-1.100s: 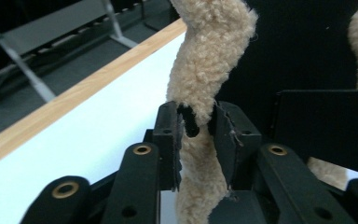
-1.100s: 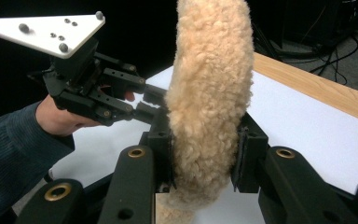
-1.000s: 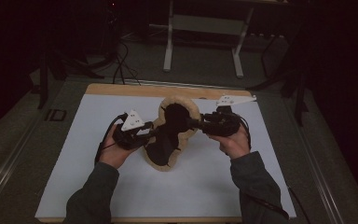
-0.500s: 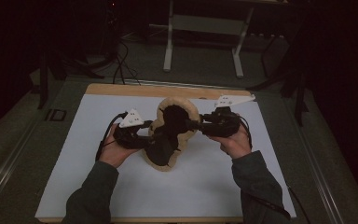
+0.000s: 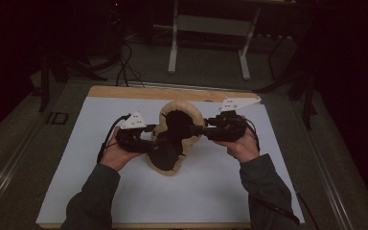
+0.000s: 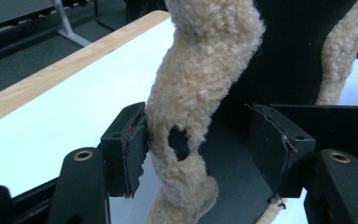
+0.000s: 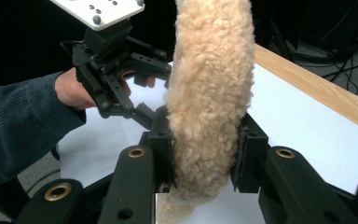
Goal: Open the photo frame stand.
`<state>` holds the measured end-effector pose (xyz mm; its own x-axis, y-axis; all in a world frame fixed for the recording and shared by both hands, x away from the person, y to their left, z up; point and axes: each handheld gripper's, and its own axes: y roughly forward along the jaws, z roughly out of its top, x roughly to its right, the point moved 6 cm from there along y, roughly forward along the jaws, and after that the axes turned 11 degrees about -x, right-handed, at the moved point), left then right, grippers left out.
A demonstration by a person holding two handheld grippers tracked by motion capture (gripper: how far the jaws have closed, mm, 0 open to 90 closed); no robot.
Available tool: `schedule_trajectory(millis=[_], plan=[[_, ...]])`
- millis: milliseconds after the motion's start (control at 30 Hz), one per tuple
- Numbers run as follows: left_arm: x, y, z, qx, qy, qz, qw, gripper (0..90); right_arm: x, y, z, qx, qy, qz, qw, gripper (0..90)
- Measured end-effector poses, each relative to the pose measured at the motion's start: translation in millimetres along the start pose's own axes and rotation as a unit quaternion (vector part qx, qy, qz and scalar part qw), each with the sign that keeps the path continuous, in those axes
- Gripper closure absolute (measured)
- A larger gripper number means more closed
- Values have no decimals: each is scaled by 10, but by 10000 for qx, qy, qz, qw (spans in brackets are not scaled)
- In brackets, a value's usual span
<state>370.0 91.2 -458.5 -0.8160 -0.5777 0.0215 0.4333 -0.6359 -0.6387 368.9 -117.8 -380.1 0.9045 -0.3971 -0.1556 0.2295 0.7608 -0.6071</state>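
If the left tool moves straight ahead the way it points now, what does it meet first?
Most likely the fleecy edge between its just-opened jaws, then the black lining behind; depth is unclear.

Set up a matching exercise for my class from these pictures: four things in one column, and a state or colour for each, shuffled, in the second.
Column one:
1. left gripper
2. right gripper
3. fleece trim of the black garment
4. table edge

Column two:
A. bare light wood
B. jaws pressed on the fleece from both sides
C. cream and curly
D. jaws apart, having just opened, with one pad beside the fleece and the other well off it

Pairs: 1-D, 2-B, 3-C, 4-A
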Motion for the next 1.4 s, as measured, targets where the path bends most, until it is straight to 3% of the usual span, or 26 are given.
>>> schedule_trajectory(millis=[133,300,367,733,867,1000,1167,1300,1400], plan=[[6,1,-10,14,-3,-183,9998,394,-20,-4,-3,-6,-104,45,9999,662],[22,-19,-26,0,54,-57,10000,441,-17,-1,4,-43,-164,-61,9998,652],[35,-46,-44,15,90,12,10000,468,-7,9,10,-106,-200,-236,9995,634],[88,-117,-91,84,123,81,9999,532,67,57,27,-164,-73,-560,9983,551],[79,-143,-130,170,10,34,9998,535,49,90,59,-168,-137,-627,9978,545],[35,-159,-165,158,-70,9,9999,515,-51,87,119,-154,-309,-302,9989,623],[-21,-183,-191,202,-134,-139,9996,496,-123,111,175,-156,-456,-146,9987,650],[-86,-185,-190,333,-236,-309,9987,428,-144,117,182,-119,-496,-75,9987,656],[-88,-166,-170,453,-244,-614,9968,386,-151,113,179,-129,-562,-18,9983,657]])
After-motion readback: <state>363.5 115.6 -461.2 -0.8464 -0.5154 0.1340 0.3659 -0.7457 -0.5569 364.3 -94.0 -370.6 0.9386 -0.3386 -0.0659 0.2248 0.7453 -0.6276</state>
